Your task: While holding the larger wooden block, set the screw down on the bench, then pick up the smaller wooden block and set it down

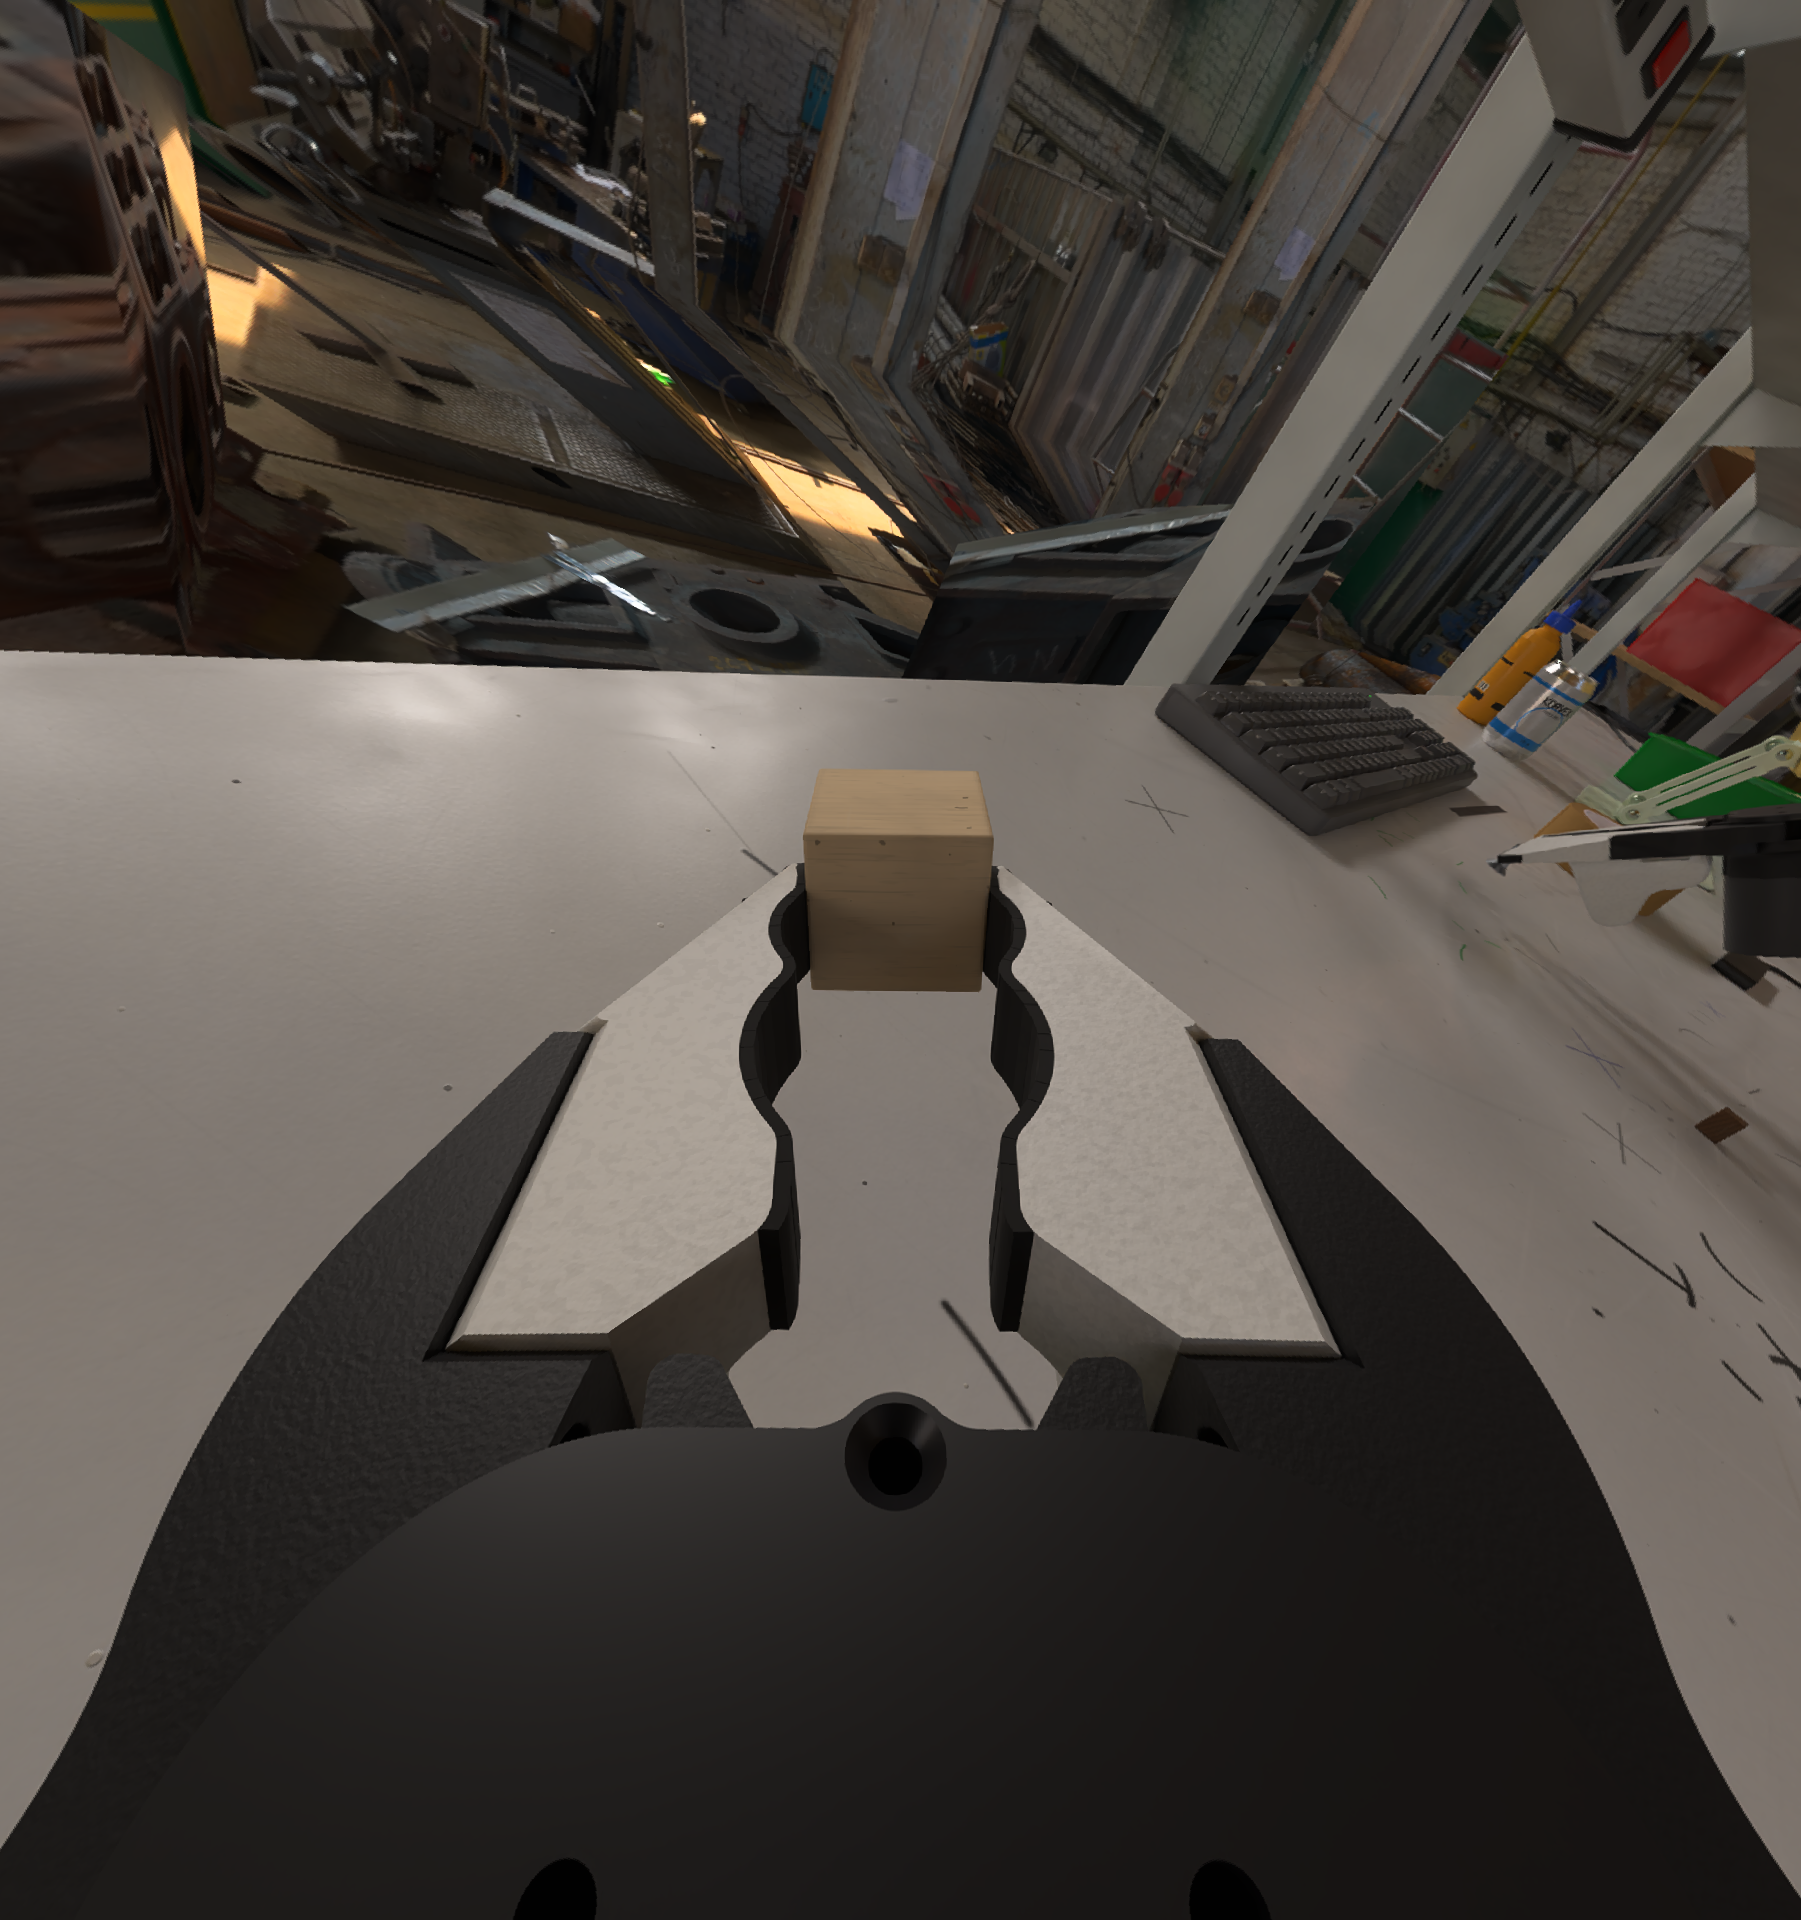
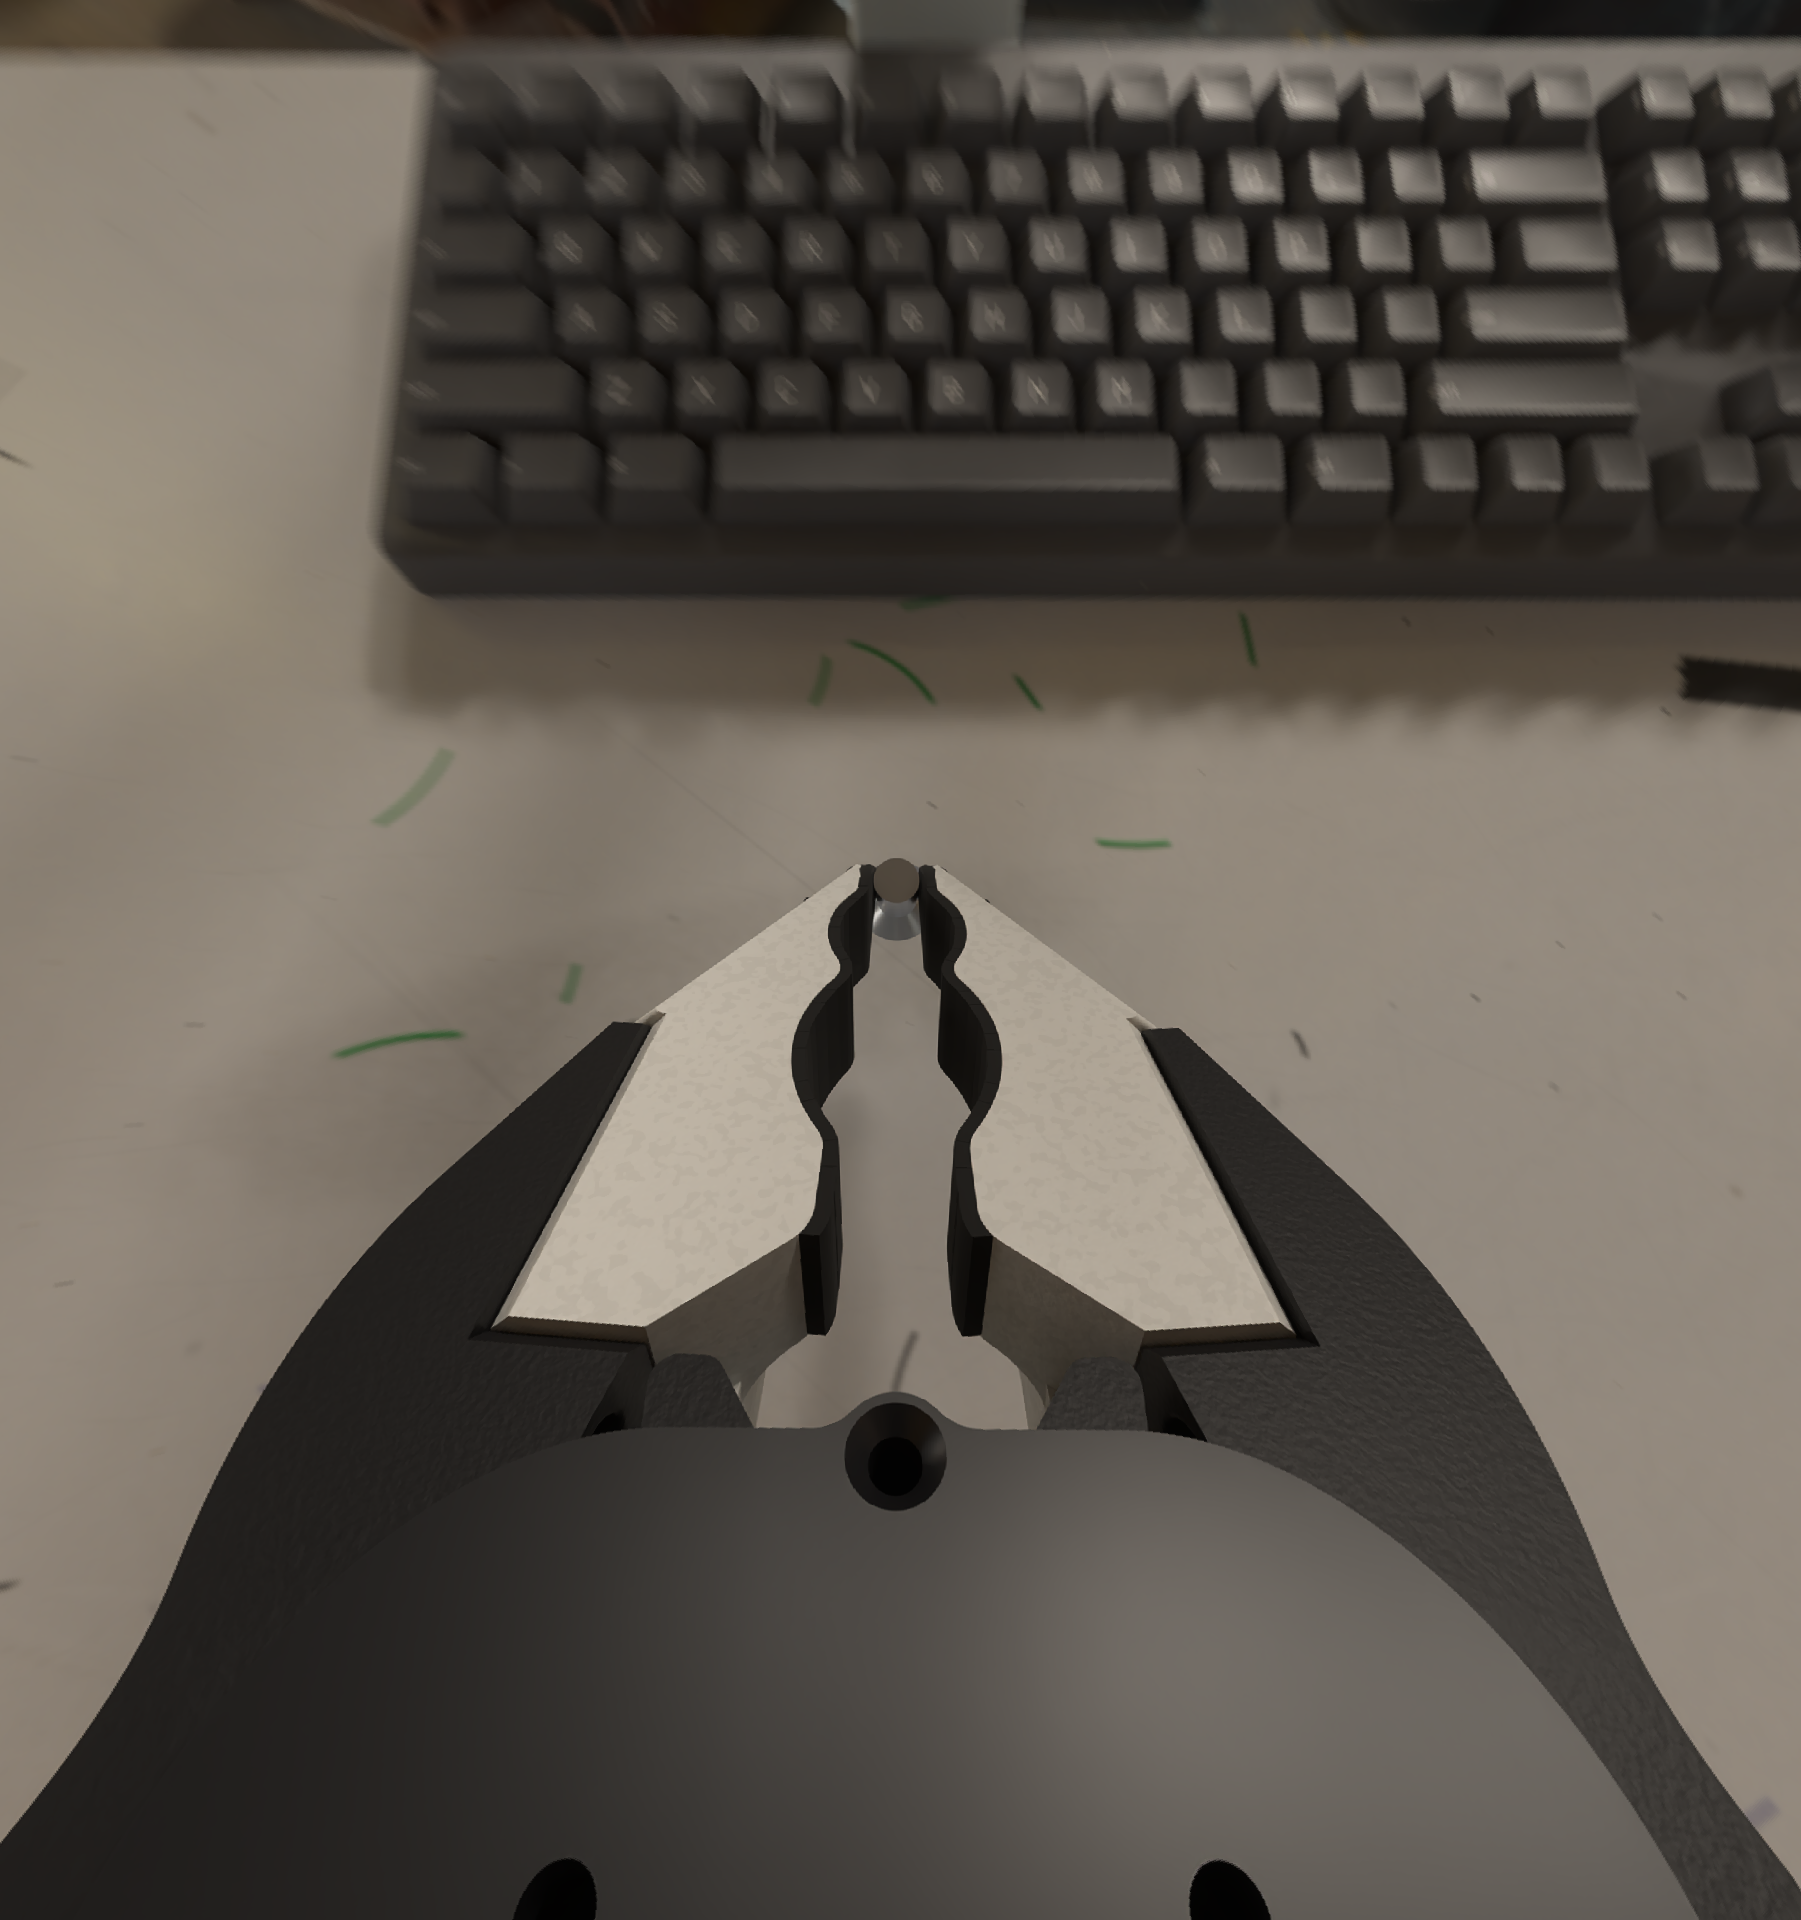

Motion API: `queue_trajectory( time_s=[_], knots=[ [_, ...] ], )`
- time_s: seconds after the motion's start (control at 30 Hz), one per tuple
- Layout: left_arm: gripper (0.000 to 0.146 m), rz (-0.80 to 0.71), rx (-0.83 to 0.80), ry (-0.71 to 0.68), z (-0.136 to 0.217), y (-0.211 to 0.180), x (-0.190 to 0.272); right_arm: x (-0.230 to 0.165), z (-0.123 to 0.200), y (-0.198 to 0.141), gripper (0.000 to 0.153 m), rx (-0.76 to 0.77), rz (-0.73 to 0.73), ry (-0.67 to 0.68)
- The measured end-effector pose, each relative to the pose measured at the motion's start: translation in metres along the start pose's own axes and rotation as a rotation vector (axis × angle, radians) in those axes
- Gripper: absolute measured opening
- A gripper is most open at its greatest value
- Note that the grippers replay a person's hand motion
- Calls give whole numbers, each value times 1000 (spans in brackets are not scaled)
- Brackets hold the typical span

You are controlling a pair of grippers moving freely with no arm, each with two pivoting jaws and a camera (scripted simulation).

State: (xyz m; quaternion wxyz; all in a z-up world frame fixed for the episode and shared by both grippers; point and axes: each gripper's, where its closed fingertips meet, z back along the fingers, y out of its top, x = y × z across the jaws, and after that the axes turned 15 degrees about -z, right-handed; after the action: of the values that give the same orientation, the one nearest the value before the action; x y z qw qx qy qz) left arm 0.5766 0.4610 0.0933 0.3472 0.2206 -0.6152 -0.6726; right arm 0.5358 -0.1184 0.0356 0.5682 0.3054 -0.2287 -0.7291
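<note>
Your left hand-held gripper [image 1: 896,914] clamps the larger wooden block [image 1: 896,883] above the bench [image 1: 252,935]. Your right hand-held gripper [image 2: 897,894] pinches the screw [image 2: 896,900] at its fingertips, not yet set down; the smaller block is unseen. The pale, scuffed bench carries a dark keyboard [image 2: 1031,312]; a cluttered workshop lies beyond.

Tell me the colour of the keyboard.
Dark grey; the keyboard shows best in the right wrist view.

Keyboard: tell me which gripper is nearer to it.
Right. The right gripper, shut on the screw, hangs just short of the keyboard; the left gripper, holding the wooden block, is farther off.
</note>
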Motion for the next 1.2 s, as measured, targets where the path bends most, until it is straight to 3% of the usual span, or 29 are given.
queue_trajectory(
  time_s=[0.13,0.2,0.3,0.5,0.63,1.03,1.07,1.13,1.2],
  knots=[
    [32,1,-4,1,0,0,0,-57,14,4,8,31,37,266],
    [32,1,-4,1,0,0,0,-110,25,-13,8,-21,204,474],
    [32,4,-1,1,0,0,-1,-170,30,-43,8,-106,462,533],
    [32,14,3,-6,1,0,0,-257,46,-113,8,-287,694,765],
    [32,20,5,-6,2,0,0,-272,41,-151,8,-365,859,753],
    [32,16,-6,-6,1,-1,0,-270,39,-150,8,-371,783,764],
    [32,15,-7,-6,0,-1,0,-271,40,-147,10,-357,767,760],
    [32,16,-11,-8,0,-2,1,-276,49,-137,36,-311,722,799],
    [32,22,-10,-11,-1,-2,1,-277,59,-121,42,-235,678,800]
  ],
)
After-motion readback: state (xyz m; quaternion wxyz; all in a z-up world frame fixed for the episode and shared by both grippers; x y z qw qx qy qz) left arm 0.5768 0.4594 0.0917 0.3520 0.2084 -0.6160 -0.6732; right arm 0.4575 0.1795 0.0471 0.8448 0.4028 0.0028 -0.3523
